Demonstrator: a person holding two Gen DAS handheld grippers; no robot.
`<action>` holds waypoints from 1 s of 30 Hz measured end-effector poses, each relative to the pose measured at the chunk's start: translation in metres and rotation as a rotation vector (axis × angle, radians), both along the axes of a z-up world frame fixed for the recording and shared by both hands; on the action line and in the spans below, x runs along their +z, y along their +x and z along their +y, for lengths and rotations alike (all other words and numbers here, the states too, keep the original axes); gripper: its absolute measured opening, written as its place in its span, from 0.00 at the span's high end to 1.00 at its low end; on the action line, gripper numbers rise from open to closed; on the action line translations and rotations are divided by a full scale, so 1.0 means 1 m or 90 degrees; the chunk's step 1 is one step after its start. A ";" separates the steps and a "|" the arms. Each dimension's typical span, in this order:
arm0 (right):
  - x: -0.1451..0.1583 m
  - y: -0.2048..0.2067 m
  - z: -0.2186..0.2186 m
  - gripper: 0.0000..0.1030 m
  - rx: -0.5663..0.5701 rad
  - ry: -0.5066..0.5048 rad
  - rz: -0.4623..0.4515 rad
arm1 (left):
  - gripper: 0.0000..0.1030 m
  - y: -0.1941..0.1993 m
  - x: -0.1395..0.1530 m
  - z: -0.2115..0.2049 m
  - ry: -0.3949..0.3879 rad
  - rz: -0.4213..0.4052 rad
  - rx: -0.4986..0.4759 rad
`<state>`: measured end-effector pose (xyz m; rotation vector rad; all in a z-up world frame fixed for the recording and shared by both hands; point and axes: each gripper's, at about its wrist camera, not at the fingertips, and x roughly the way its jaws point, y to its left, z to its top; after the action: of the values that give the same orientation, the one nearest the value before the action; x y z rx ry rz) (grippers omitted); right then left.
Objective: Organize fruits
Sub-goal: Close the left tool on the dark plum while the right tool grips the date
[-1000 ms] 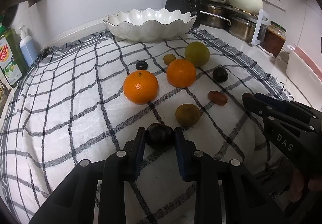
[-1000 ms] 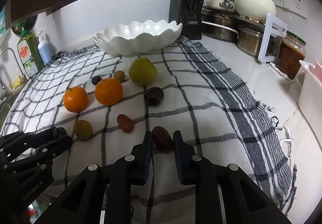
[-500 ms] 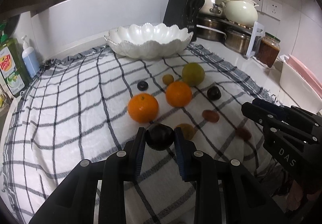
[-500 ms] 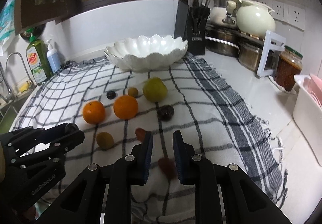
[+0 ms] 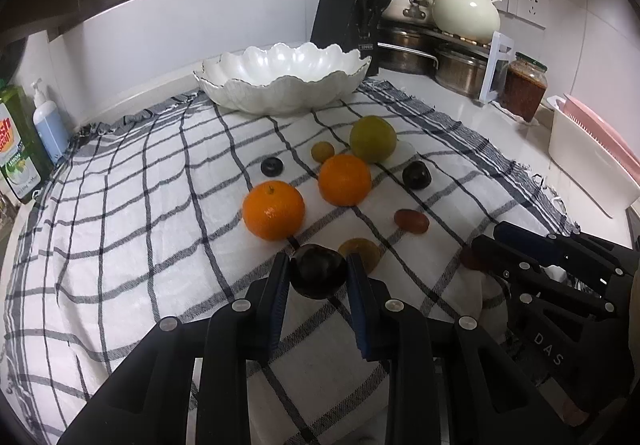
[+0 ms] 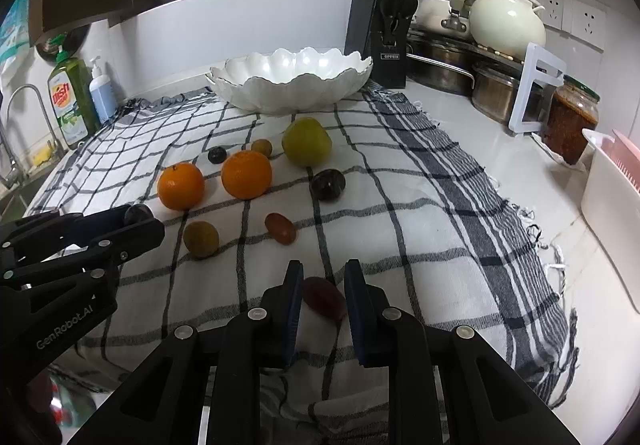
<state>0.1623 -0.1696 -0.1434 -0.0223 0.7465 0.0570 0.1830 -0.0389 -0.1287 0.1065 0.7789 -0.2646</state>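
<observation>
Left gripper (image 5: pixel 318 277) clamps a dark round plum (image 5: pixel 318 271) above the near part of the black-and-white checked cloth (image 5: pixel 132 205); two oranges (image 5: pixel 274 210) lie just beyond, and the white scalloped ceramic bowl (image 5: pixel 280 79) sits at the cloth's far edge.

Seen from the right wrist, the right gripper (image 6: pixel 322 291) is closed on a reddish oval fruit (image 6: pixel 323 298), over the cloth's near edge, with the bowl far behind.
</observation>
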 end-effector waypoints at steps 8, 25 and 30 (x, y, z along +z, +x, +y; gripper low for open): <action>-0.011 0.004 0.000 0.77 0.005 -0.008 0.022 | 0.72 -0.004 -0.001 0.000 0.001 0.003 0.001; -0.017 0.013 0.006 0.77 0.020 -0.057 0.033 | 0.72 -0.002 0.001 0.002 0.001 0.002 0.005; -0.013 0.010 0.004 0.79 0.016 -0.042 0.025 | 0.72 -0.001 0.002 0.002 0.000 -0.001 0.005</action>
<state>0.1723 -0.1656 -0.1566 -0.0931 0.7880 0.0565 0.1819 -0.0366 -0.1264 0.1046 0.7772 -0.2574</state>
